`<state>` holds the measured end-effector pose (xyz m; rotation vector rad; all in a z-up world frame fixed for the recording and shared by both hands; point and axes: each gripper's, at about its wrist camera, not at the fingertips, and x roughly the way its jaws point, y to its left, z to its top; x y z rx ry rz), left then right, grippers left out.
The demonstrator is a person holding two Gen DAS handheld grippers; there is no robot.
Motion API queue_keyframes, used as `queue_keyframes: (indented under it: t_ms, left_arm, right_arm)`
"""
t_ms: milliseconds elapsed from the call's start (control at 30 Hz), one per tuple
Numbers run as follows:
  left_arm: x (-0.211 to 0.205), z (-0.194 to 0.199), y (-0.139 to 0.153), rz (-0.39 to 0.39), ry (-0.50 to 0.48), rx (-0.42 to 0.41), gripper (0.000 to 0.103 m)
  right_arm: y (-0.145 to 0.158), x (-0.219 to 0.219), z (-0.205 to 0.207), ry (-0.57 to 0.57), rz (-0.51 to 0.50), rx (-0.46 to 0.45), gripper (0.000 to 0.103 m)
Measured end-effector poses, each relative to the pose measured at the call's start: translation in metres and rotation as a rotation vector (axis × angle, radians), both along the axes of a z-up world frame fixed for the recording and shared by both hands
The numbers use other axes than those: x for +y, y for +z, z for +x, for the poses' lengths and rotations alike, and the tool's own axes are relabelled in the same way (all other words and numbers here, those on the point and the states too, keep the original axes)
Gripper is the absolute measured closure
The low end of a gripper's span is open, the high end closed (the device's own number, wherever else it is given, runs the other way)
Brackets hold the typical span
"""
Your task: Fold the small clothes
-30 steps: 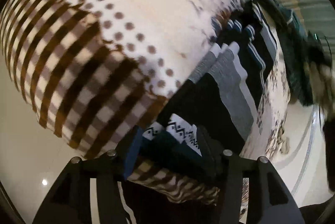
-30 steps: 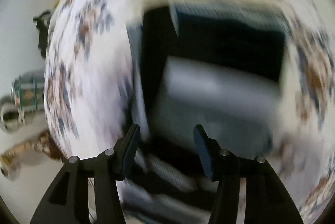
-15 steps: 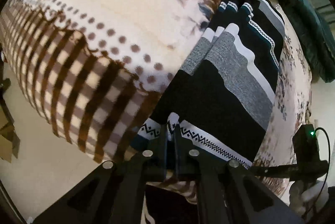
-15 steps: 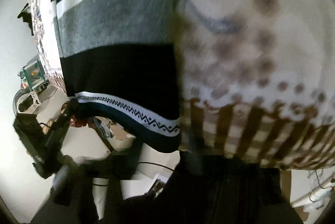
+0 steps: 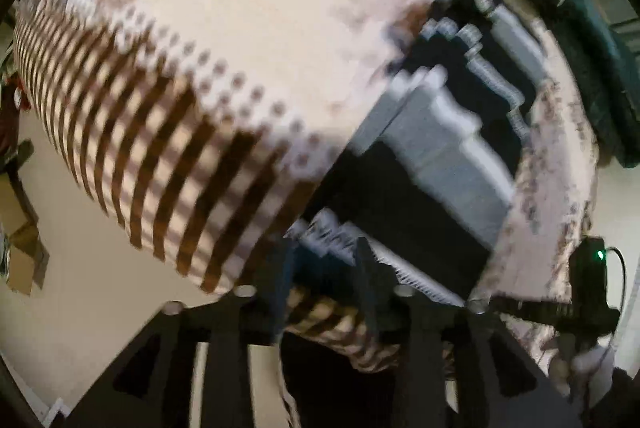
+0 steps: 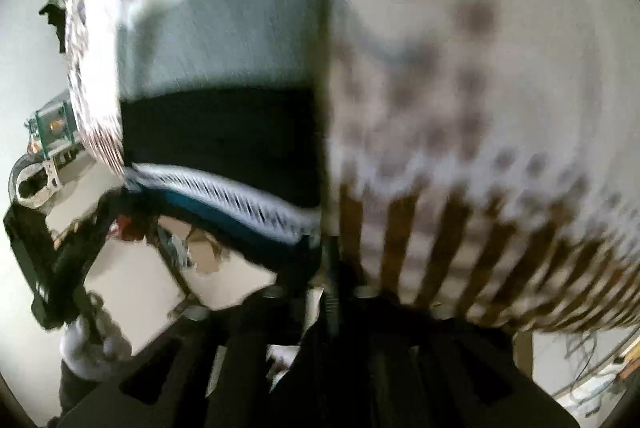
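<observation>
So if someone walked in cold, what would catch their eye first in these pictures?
Probably the striped sweater, banded black, grey and white, lying on the right of the patterned blanket. Next, the blanket's bold brown stripes along its near edge. Then the left gripper, its fingers opening around the sweater's zigzag hem.

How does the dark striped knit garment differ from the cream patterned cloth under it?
The dark striped knit garment has broad black, grey and white bands; the cream patterned cloth has brown dots and checked border. The garment covers one strip; the cloth spreads far wider. Both reach the near edge.
</observation>
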<state>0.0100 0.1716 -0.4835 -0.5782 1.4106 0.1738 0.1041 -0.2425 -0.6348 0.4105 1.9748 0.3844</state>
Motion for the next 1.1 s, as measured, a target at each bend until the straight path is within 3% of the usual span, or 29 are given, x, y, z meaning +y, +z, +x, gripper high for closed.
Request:
queue_keyframes:
  t_ms: [33, 133, 300, 467, 700, 767, 833, 1000, 1067, 1100]
  left_arm:
    - [0.0, 0.007, 0.008, 0.005, -0.001, -0.015, 0.051]
    - [0.003, 0.052, 0.034, -0.023, 0.011, -0.118, 0.034]
    - [-0.007, 0.183, 0.036, -0.095, -0.038, -0.253, 0.034]
    - [-0.035, 0.343, 0.002, -0.136, -0.171, -0.304, 0.034]
    - [-0.071, 0.473, -0.069, -0.146, -0.36, -0.226, 0.034]
    - [-0.078, 0.486, -0.081, -0.126, -0.408, -0.242, 0.039]
    - [-0.079, 0.485, -0.077, -0.115, -0.439, -0.284, 0.098]
    - [-0.052, 0.481, -0.049, -0.143, -0.407, -0.384, 0.099]
    - [-0.04, 0.479, -0.038, -0.147, -0.385, -0.406, 0.099]
    - [-0.035, 0.483, -0.035, -0.153, -0.374, -0.413, 0.099]
  right_arm:
    - [0.008, -0.004, 0.012, -0.017, 0.002, -0.028, 0.045]
    - [0.032, -0.021, 0.055, -0.087, 0.022, -0.101, 0.041]
    - [0.063, -0.05, 0.153, -0.209, 0.027, -0.204, 0.041]
    - [0.069, -0.072, 0.276, -0.33, 0.007, -0.311, 0.041]
    - [0.043, -0.078, 0.406, -0.433, -0.02, -0.363, 0.041]
    - [0.032, -0.076, 0.433, -0.454, -0.02, -0.371, 0.041]
    - [0.018, -0.067, 0.447, -0.466, -0.012, -0.38, 0.041]
    - [-0.012, -0.056, 0.481, -0.501, -0.008, -0.363, 0.041]
    - [-0.015, -0.049, 0.48, -0.504, -0.004, -0.384, 0.065]
    - [-0.012, -0.04, 0.478, -0.491, -0.007, -0.411, 0.085]
